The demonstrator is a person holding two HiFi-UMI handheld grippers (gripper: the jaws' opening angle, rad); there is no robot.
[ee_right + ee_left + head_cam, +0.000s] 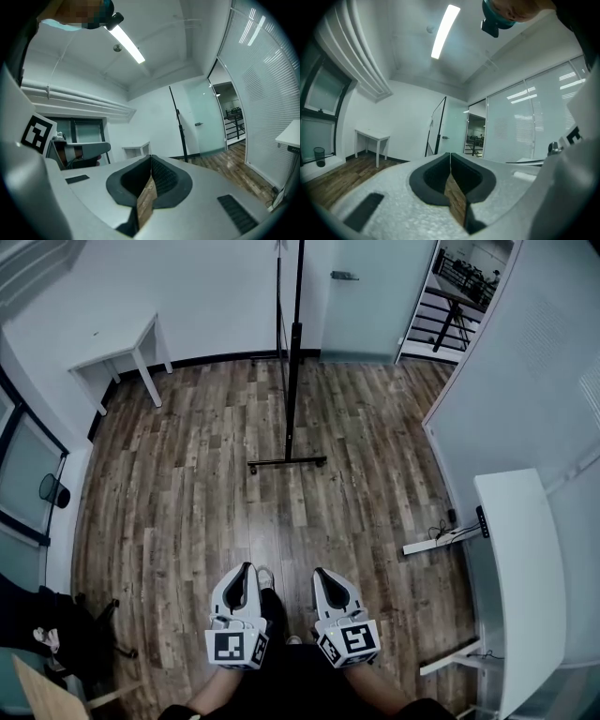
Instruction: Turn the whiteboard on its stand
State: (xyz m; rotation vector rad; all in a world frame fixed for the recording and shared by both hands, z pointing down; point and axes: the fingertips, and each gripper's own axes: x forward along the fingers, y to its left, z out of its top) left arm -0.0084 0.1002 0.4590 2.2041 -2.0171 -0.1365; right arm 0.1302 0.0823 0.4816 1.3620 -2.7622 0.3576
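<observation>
The whiteboard (292, 343) stands edge-on to me on its black stand, whose foot bar (287, 463) rests on the wood floor in mid-room. Both grippers are low, close to my body and well short of the stand. My left gripper (246, 570) is shut with nothing in it, and so is my right gripper (323, 575). In the left gripper view the jaws (450, 154) meet at the tip, and the whiteboard (436, 129) shows as a thin dark frame ahead. The right gripper (151, 158) has its jaws together too, with the stand's pole (178, 124) beyond them.
A small white table (127, 352) stands at the far left wall. A white desk (520, 559) runs along the glass wall on the right, with a power strip and cables (436, 540) on the floor beside it. A glass door (361, 296) lies behind the stand. A dark chair (56, 634) sits near left.
</observation>
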